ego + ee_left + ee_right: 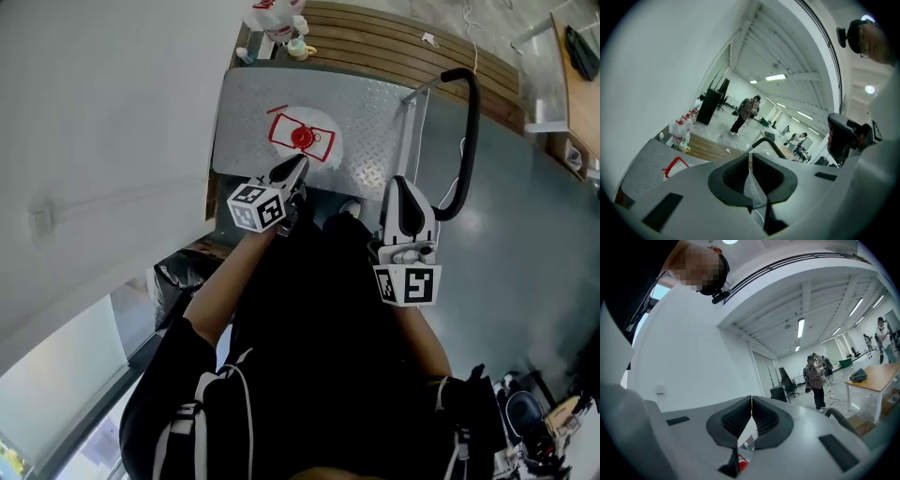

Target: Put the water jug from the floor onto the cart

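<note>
Left claw (296,165) and right claw (401,183) are both closed, empty. On the cart (375,103), the jug (302,138) shows little beyond its red cap.

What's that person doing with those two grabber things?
A person stands over a metal cart with a grabber in each hand. The water jug, the one with the red cap, already sits on the cart's deck. The left gripper is close to the jug and the right gripper is near the cart's black handle. Both are shut and holding nothing. More jugs stand beyond the cart.
</note>
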Demonstrator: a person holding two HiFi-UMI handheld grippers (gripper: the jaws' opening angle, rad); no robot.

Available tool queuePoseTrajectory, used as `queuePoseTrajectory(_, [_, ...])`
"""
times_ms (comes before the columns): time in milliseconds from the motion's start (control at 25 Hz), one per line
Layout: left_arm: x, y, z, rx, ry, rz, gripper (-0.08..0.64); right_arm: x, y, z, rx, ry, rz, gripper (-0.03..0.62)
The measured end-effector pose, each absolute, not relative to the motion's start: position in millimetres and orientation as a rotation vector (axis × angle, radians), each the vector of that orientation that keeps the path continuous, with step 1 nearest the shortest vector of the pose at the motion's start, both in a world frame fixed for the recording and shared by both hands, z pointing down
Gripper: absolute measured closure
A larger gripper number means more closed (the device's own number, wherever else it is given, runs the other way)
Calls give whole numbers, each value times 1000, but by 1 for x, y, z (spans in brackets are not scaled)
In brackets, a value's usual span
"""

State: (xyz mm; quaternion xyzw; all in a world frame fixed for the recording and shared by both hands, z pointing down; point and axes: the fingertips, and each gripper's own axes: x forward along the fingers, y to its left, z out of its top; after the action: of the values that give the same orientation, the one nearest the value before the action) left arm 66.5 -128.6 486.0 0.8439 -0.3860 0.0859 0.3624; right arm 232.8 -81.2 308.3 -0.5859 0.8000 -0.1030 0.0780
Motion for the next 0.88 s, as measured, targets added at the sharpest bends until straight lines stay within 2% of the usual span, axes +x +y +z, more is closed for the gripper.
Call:
queuePoseTrajectory(120, [63, -122, 457, 2256, -960, 128, 541, 209, -81, 304, -1726, 2439, -283, 574])
queuePoseTrajectory(400, [50, -119, 399, 2460, -990, 13, 543, 164, -87, 292, -1705, 2495, -233, 574])
queuePoseTrajectory(880, [-45, -122, 300, 2620, -1466, -110, 543, 79, -97, 276, -1678, 2548, -147, 574])
